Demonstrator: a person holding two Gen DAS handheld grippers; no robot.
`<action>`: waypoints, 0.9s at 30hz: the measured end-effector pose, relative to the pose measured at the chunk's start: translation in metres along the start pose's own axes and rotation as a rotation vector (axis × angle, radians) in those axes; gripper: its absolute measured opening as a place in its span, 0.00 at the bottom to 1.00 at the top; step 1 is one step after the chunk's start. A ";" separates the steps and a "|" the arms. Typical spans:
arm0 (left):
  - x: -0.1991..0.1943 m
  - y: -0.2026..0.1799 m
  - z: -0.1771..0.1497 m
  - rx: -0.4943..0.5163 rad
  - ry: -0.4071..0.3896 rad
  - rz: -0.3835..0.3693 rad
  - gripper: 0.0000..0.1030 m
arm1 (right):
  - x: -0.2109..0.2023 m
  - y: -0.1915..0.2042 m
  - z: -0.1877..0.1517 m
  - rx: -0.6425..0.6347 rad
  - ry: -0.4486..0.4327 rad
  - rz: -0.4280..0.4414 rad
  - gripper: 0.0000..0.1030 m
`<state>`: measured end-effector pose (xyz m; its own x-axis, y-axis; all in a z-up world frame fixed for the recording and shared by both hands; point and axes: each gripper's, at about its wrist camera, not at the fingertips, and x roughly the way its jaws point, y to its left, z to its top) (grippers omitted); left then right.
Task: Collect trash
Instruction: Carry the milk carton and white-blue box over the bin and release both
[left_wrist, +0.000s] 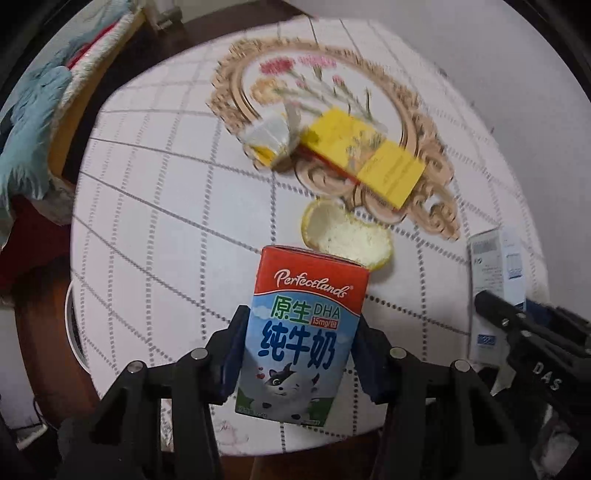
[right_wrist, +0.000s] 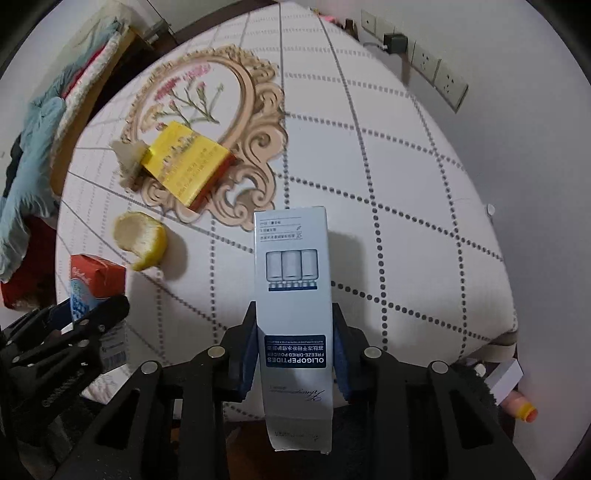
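The left tool (left_wrist: 299, 354) is clamped on a Perfectlands milk carton (left_wrist: 303, 332), its blue pads pressed against both sides, holding it above the worktop (left_wrist: 147, 221) with its white dotted-grid cloth. The right tool (right_wrist: 293, 354) grips a tall white skincare box (right_wrist: 291, 295) (labelled "Oligopeptides freeze-dried powder") the same way, pads tight on its 2 sides. On the cloth lie a piece of yellow citrus peel (left_wrist: 347, 232), a yellow carton (left_wrist: 365, 155) across an ornate floral placemat (left_wrist: 424, 122), and torn wrapping (left_wrist: 269, 133) touching the carton's end.
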<state>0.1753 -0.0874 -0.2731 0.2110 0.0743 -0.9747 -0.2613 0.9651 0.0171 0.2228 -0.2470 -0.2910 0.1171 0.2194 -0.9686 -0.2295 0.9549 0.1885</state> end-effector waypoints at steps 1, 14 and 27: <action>-0.011 0.009 -0.003 -0.010 -0.022 -0.003 0.47 | -0.006 0.002 0.000 -0.001 -0.012 0.009 0.35; -0.135 0.131 0.041 -0.184 -0.316 -0.013 0.46 | -0.109 0.109 0.033 -0.123 -0.201 0.186 0.35; -0.120 0.383 -0.018 -0.560 -0.296 0.012 0.46 | -0.035 0.386 0.026 -0.435 -0.040 0.379 0.35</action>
<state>0.0330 0.2688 -0.1535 0.4352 0.2279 -0.8710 -0.7017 0.6920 -0.1696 0.1554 0.1190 -0.1797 -0.0166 0.5458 -0.8377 -0.6374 0.6397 0.4295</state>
